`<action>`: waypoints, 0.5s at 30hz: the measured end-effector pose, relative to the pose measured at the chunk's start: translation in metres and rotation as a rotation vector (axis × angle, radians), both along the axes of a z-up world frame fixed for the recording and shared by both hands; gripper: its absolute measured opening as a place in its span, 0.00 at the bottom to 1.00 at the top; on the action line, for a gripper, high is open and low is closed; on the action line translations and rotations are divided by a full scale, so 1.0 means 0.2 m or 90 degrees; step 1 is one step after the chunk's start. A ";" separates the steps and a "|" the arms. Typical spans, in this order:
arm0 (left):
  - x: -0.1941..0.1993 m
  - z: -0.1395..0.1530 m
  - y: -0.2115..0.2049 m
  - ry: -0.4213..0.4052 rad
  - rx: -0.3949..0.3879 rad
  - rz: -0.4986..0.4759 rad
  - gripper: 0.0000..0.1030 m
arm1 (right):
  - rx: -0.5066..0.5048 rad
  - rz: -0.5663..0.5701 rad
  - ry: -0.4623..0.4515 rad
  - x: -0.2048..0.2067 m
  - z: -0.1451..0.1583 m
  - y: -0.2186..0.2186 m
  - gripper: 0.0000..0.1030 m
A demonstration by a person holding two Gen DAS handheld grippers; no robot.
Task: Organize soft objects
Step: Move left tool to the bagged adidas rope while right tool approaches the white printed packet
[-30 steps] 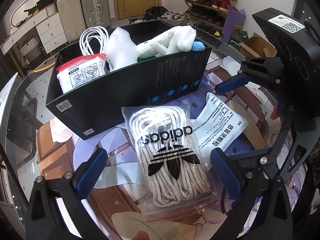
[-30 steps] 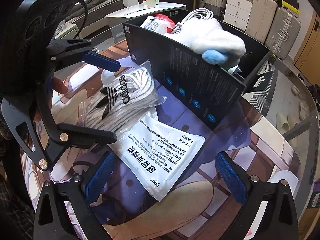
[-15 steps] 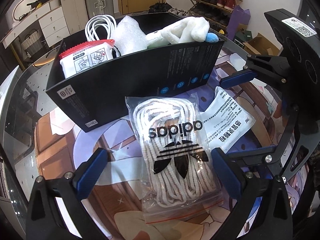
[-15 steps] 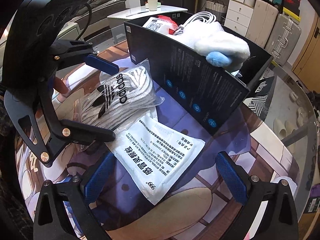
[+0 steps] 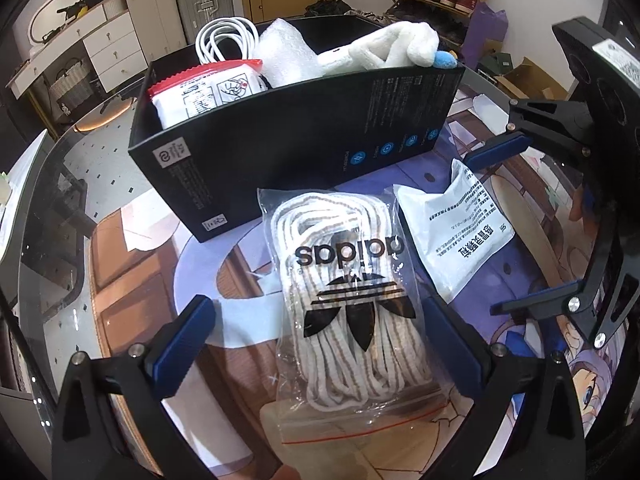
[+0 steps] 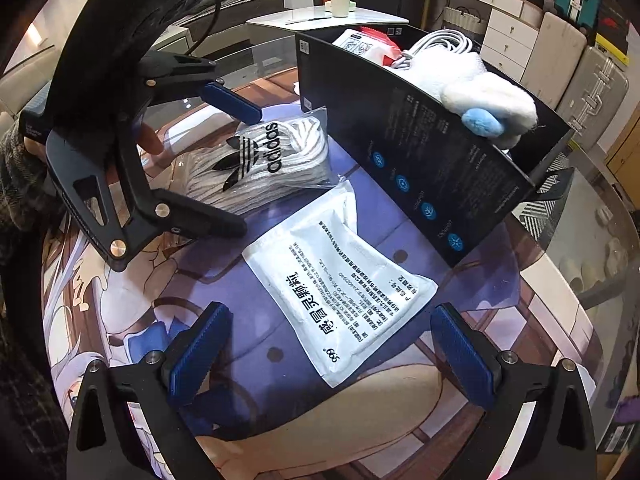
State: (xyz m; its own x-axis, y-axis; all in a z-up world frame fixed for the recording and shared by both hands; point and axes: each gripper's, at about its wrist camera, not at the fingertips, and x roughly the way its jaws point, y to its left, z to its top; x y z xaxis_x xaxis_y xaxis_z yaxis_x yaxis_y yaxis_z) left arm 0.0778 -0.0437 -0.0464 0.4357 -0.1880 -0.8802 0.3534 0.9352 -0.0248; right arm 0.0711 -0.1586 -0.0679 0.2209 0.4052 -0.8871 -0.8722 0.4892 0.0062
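I see the counter (image 5: 132, 264) under an anime-print mat, carrying a black box (image 5: 304, 148) with blue round icons on its side; a white plush toy (image 5: 384, 50), wipes pack (image 5: 204, 94) and white cable (image 5: 226, 38) sit inside. Just beside the box lies a clear zip bag of laces (image 5: 348, 308) printed "adidas", touching a white sachet (image 6: 340, 280) with Chinese text and "999". My left tool (image 5: 320, 344) is spread wide around the laces bag, not gripping. My right tool (image 6: 332, 348) is released, sachet between its fingers.
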 end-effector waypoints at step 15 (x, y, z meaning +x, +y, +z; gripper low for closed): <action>-0.04 -0.01 0.01 -0.020 -0.008 0.000 1.00 | 0.030 0.059 -0.017 0.08 -0.02 0.05 0.99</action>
State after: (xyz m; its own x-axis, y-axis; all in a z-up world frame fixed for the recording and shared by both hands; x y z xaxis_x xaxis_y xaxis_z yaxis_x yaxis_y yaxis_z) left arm 0.0691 -0.0422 -0.0484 0.4631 -0.1983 -0.8639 0.3538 0.9350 -0.0250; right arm 0.0874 -0.1487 -0.0710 0.2033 0.4667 -0.8608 -0.9139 0.4058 0.0042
